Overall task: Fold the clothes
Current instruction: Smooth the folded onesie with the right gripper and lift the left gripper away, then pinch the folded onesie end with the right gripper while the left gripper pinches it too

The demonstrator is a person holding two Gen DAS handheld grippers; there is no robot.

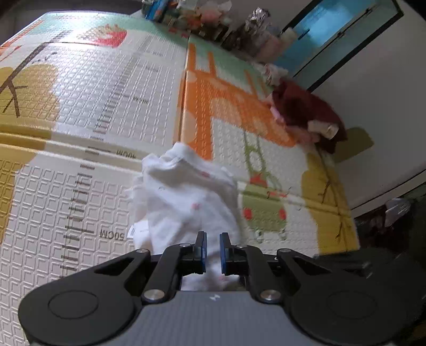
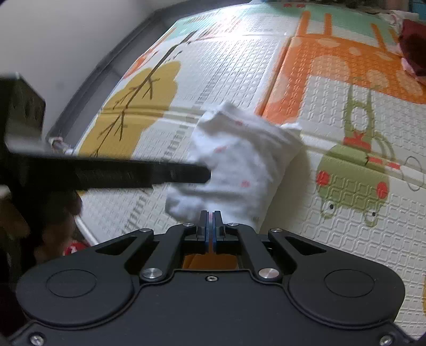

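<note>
A small white garment with pink dots [image 1: 186, 197] hangs bunched above the play mat [image 1: 106, 106]. My left gripper [image 1: 213, 248] has its blue pads slightly apart, with the white cloth lying between them. In the right wrist view the same garment [image 2: 239, 165] hangs in front of my right gripper [image 2: 211, 226], whose jaws are pressed together on its lower edge. The left gripper's black body [image 2: 119, 173] reaches in from the left and touches the garment's left side.
A heap of dark red and pink clothes [image 1: 306, 114] lies at the mat's far right edge by the wall, and it also shows in the right wrist view [image 2: 412, 48]. Cluttered toys and bags [image 1: 213, 18] line the far side. A dark baseboard [image 2: 106, 69] borders the mat's left.
</note>
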